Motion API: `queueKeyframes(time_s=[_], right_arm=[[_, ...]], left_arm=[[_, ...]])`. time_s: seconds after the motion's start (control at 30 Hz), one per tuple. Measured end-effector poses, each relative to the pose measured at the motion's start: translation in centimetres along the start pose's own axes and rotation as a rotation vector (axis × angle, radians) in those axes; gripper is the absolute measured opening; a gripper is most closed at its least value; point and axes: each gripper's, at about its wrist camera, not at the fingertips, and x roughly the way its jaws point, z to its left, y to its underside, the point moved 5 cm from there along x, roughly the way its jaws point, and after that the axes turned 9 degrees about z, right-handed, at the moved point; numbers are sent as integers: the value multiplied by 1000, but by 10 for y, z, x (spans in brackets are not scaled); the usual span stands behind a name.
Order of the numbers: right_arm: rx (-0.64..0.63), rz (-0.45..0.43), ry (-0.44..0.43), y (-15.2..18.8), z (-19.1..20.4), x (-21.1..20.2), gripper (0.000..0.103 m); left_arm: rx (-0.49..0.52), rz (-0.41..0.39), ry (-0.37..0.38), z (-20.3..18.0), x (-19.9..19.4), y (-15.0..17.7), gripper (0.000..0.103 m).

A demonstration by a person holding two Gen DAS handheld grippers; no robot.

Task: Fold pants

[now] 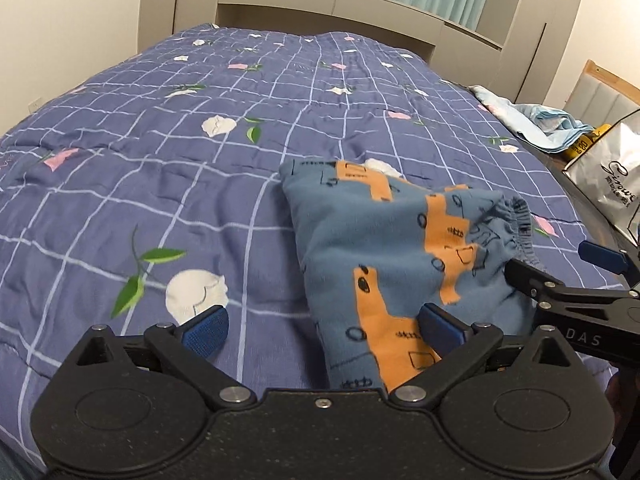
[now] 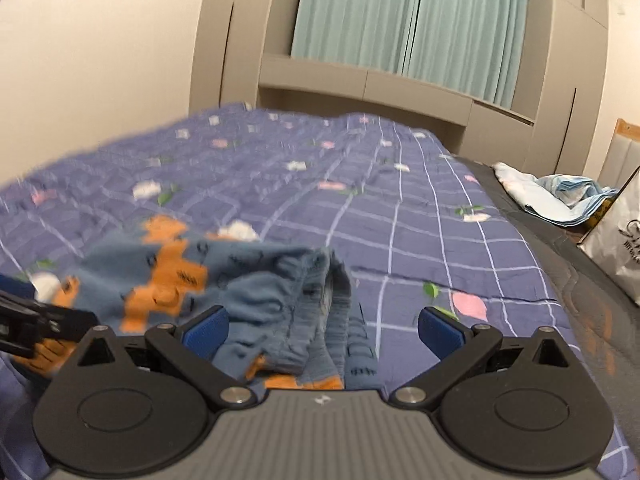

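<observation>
The left gripper (image 1: pixel 324 330) stood wide open low over the quilt (image 1: pixel 160 184). The folded pants (image 1: pixel 400 248) lay on the quilt, their waistband perhaps touching the right gripper (image 2: pixel 323 330), which was also spread open.

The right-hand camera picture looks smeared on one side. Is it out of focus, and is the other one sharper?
Right wrist view: the pants and the quilt at left are streaked, which looks like motion blur; the curtain stays fairly crisp. Left wrist view: the pants are mostly sharp. Both views bend straight lines, fisheye-style.
</observation>
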Motion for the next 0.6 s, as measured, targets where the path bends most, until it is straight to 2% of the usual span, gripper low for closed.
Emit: queueKeyframes(time_s=[0.1, 0.2, 0.4, 0.6], right_arm=[[32, 23, 28, 10, -9, -1, 103], [77, 40, 16, 23, -18, -5, 103], [103, 35, 28, 36, -23, -11, 103], [72, -57, 32, 24, -20, -25, 103]], left_arm=[[-2, 4, 15, 1, 0, 4, 102], [1, 6, 27, 1, 0, 5, 102], [16, -8, 28, 2, -6, 3, 102], [19, -80, -1, 4, -8, -25, 102]])
